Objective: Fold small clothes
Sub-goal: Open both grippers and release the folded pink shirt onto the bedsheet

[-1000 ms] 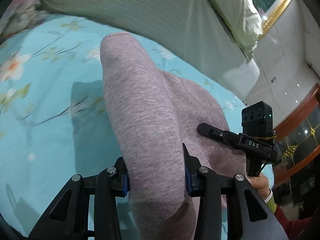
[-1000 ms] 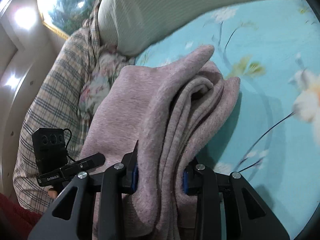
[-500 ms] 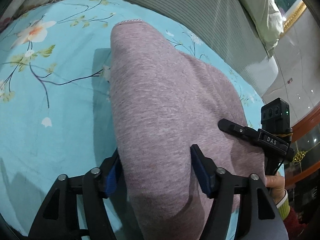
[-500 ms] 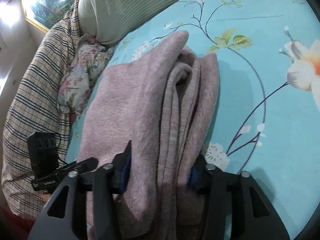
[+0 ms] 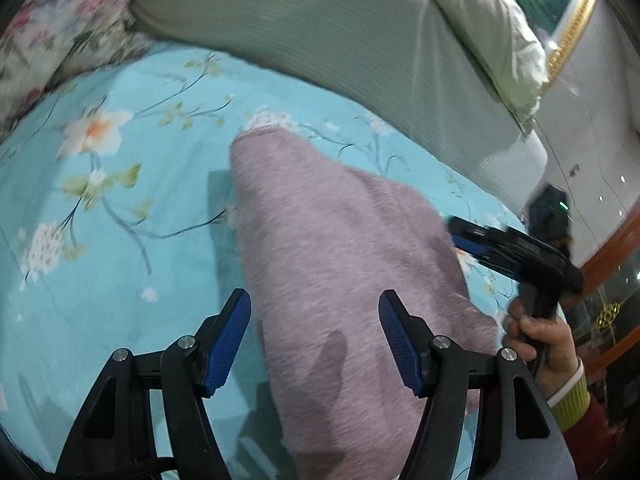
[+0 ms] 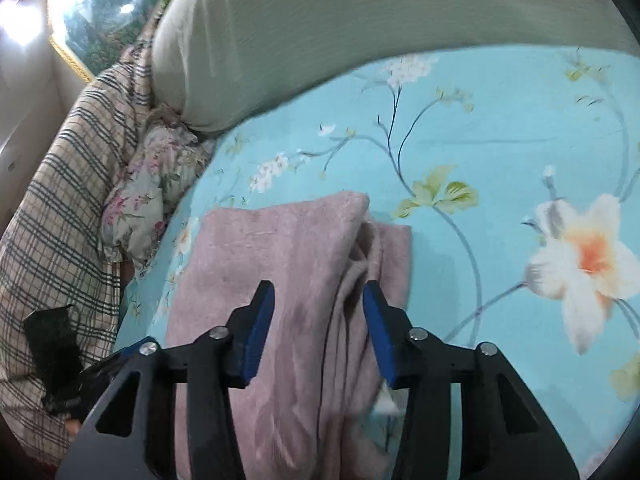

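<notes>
A folded mauve knit garment (image 5: pixel 344 280) lies flat on the turquoise floral bed sheet (image 5: pixel 100 220). My left gripper (image 5: pixel 314 312) is open, its blue pads wide apart above the garment's near end, holding nothing. The right gripper shows in the left wrist view (image 5: pixel 460 236) at the garment's right edge, held by a hand. In the right wrist view the garment (image 6: pixel 288 264) shows its stacked folded layers. My right gripper (image 6: pixel 318 304) is open above the folded edge, pads apart. The left gripper's body (image 6: pixel 56 356) shows dark at the lower left.
A grey-green striped bolster (image 5: pixel 340 40) and a pale pillow (image 5: pixel 492 32) lie along the far side of the bed. A floral cushion (image 6: pixel 156 192) and a plaid blanket (image 6: pixel 52 216) lie beside them. A framed painting (image 6: pixel 92 28) hangs on the wall.
Both grippers have opened and let go of the garment. It has dropped flat onto the sheet, and both grippers have drawn back and up from it.
</notes>
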